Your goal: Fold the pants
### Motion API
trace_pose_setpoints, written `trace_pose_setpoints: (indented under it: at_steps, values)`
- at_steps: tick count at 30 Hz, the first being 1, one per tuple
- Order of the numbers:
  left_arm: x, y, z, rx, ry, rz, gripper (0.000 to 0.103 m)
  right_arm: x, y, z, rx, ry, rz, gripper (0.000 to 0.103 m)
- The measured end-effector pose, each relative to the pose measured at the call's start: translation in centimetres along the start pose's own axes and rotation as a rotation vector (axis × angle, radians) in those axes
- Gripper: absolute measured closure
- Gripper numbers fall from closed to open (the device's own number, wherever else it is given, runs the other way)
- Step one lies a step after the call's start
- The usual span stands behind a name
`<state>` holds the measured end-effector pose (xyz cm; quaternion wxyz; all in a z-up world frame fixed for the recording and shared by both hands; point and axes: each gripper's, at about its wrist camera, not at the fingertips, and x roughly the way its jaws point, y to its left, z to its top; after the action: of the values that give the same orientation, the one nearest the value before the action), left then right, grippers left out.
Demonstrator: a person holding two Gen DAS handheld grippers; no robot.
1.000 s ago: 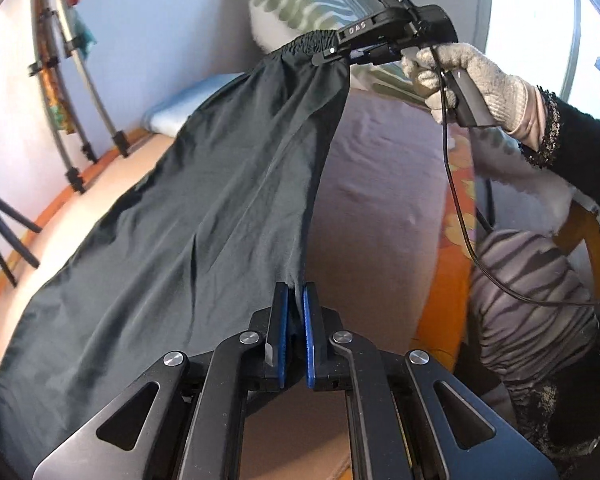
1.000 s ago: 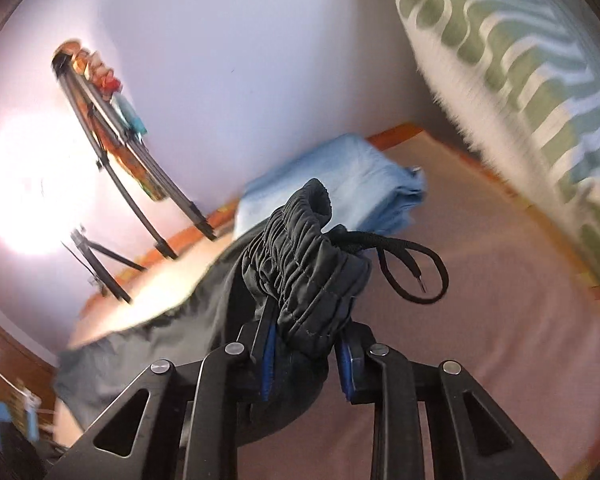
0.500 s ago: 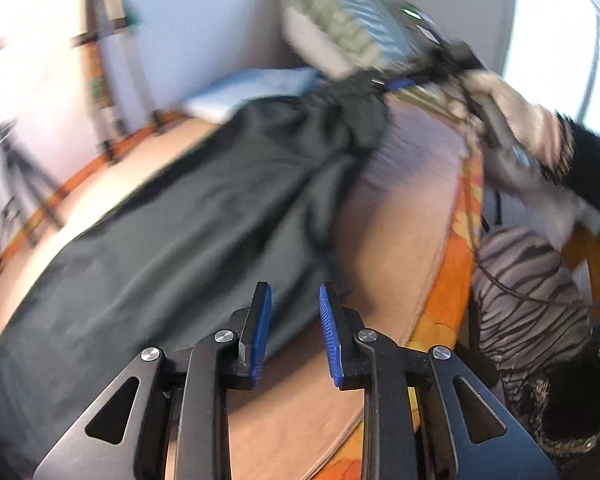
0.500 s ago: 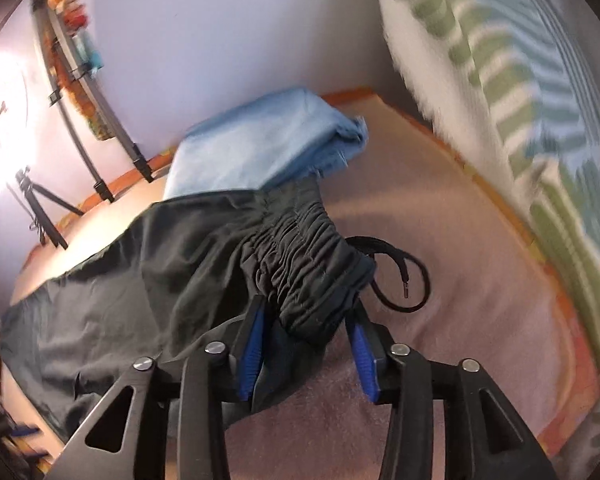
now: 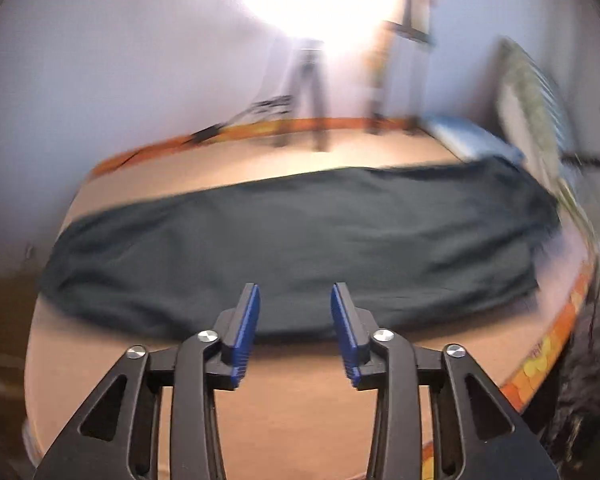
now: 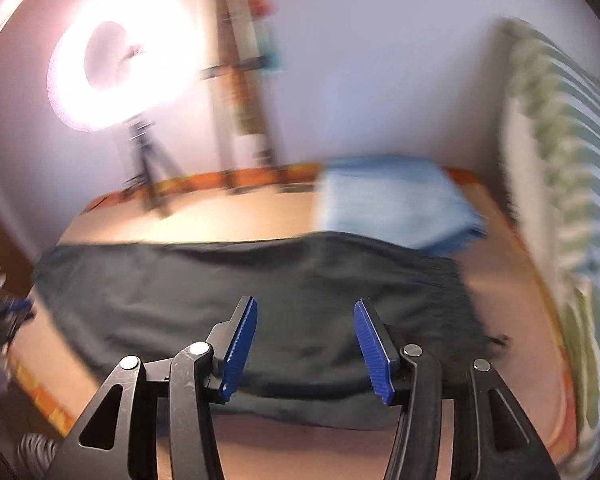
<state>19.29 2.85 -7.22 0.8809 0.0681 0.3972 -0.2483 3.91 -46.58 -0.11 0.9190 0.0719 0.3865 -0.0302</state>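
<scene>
The dark pants (image 5: 300,240) lie flat and lengthwise on the tan bed (image 5: 300,420), with the waistband end at the right near the pillow. They also show in the right wrist view (image 6: 260,292). My left gripper (image 5: 295,328) is open and empty, just in front of the pants' near edge. My right gripper (image 6: 305,344) is open and empty, above the near edge toward the waistband end. Both views are blurred by motion.
A folded blue cloth (image 6: 392,200) lies at the far side of the bed beside a green-striped pillow (image 6: 572,160). A ring light on a tripod (image 6: 120,60) and a rack stand behind the bed. The orange bed edge (image 5: 548,364) runs at the right.
Both grippers let go of the pants and opened. The pants dropped from being held up to lying flat on the bed. Both grippers pulled back to the near edge.
</scene>
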Motion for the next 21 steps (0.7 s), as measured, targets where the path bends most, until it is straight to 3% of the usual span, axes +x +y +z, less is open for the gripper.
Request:
trace_pose_setpoints:
  at_steps: [3, 9, 14, 21]
  values:
    - [-0.3, 5.1, -0.6, -0.127, -0.013, 0.057, 0.052, 1.3, 4.9, 0.9, -0.091, 0.007, 0.079, 0.050]
    - [-0.1, 12.9, -1.6, -0.329, -0.031, 0.135, 0.048, 4.7, 14.1, 2.3, -0.234, 0.031, 0.204, 0.050]
    - [1.4, 19.2, -2.2, -0.532, -0.049, 0.143, 0.042, 7.6, 20.6, 2.9, -0.332, 0.063, 0.267, 0.050]
    - [4.0, 24.0, -2.9, -0.682, -0.057, 0.143, 0.042, 11.9, 28.4, 3.6, -0.427, 0.132, 0.344, 0.050]
